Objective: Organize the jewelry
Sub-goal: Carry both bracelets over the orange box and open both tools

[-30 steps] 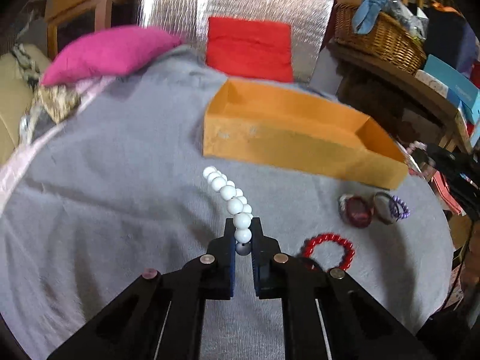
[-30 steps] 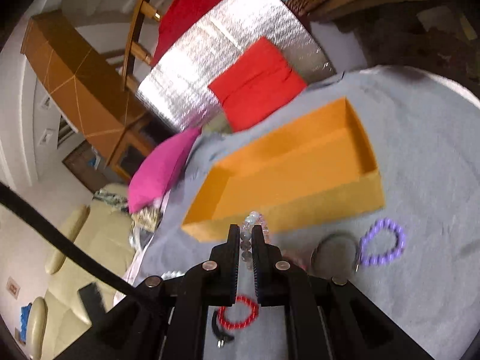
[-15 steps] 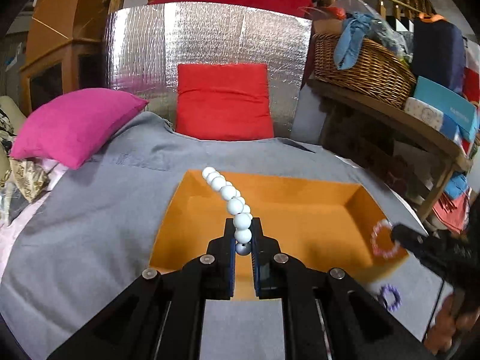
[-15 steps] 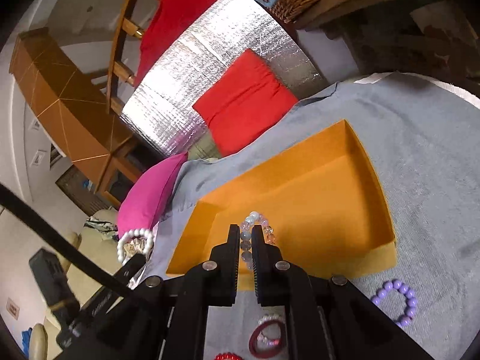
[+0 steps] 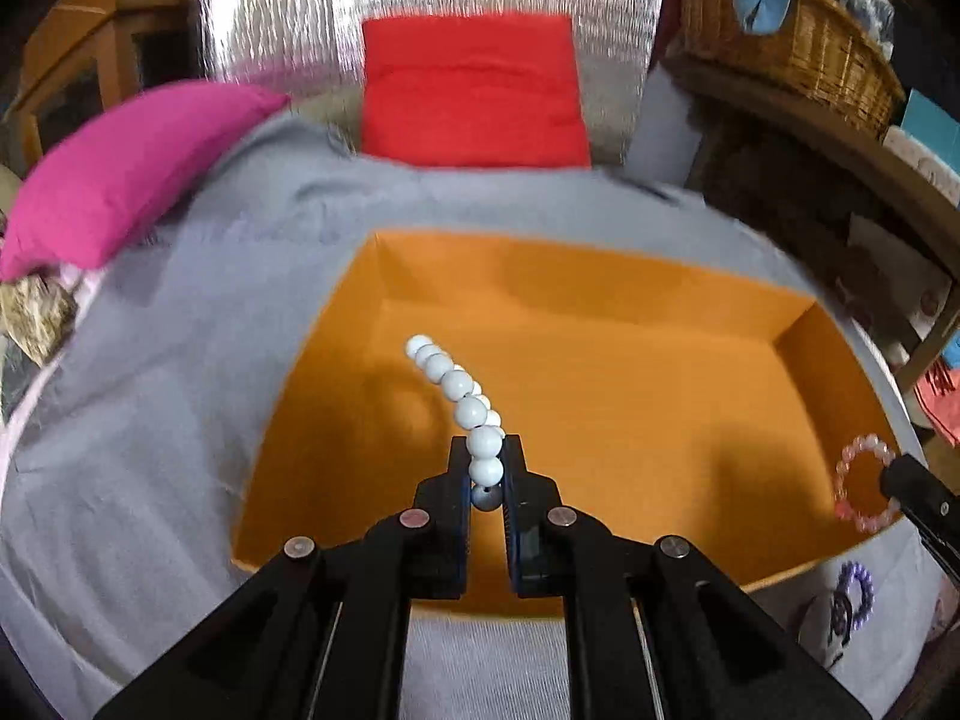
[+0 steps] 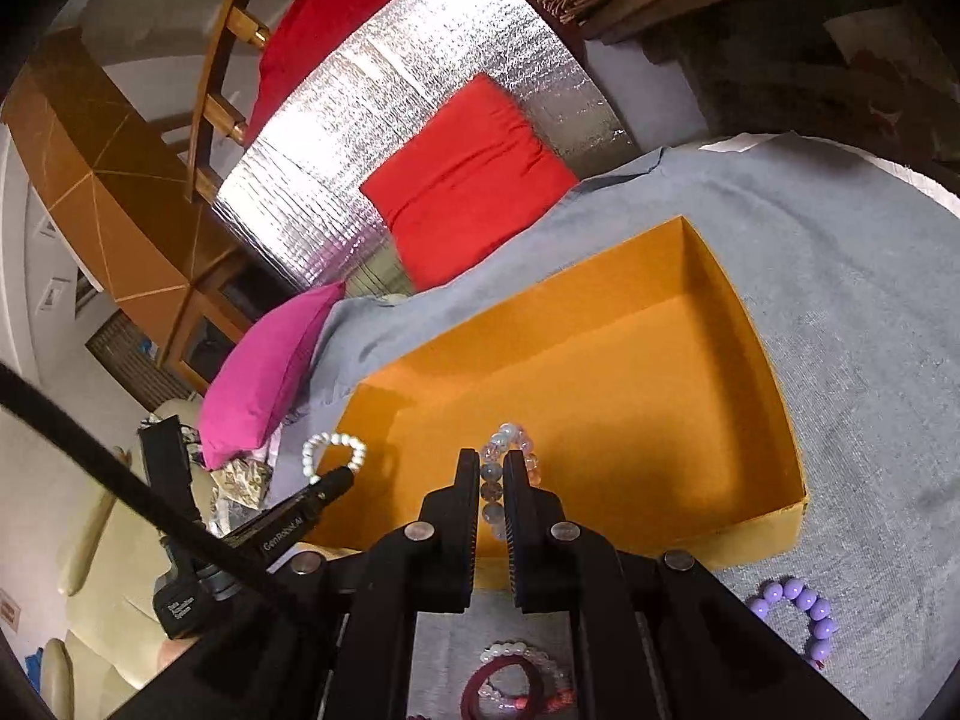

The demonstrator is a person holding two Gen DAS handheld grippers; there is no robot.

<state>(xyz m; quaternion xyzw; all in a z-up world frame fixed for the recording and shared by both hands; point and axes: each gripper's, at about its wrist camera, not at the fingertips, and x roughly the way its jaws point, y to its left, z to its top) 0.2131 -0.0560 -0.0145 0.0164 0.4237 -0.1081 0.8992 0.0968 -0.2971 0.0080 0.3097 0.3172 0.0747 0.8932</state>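
The left gripper had its jaws clamped on the white bead bracelet, two or three beads pinched between them at the loop's near end. The right gripper had its jaws clamped the same way on the pale pink and grey bead bracelet.

Both bracelets looked light, made of hard, smooth, round beads on a cord. Such beads would likely roll or slip under the pads, so a hold across the strand, with a bead seated between the pads, seemed the safest. The loops kept their shape rather than drooping, which suggested a springy elastic cord. Neither seemed fragile.

In the left wrist view the white loop was seen nearly edge-on, its long axis running forward and up from the jaws, leaning left, over the near left part of the orange box. The pink loop also stood forward from its jaws, above the box's near right corner. Neither touched the box floor.

Farther out, on the grey cloth just outside the box, lay a purple bead bracelet and a dark red band with a pale beaded loop beside it.
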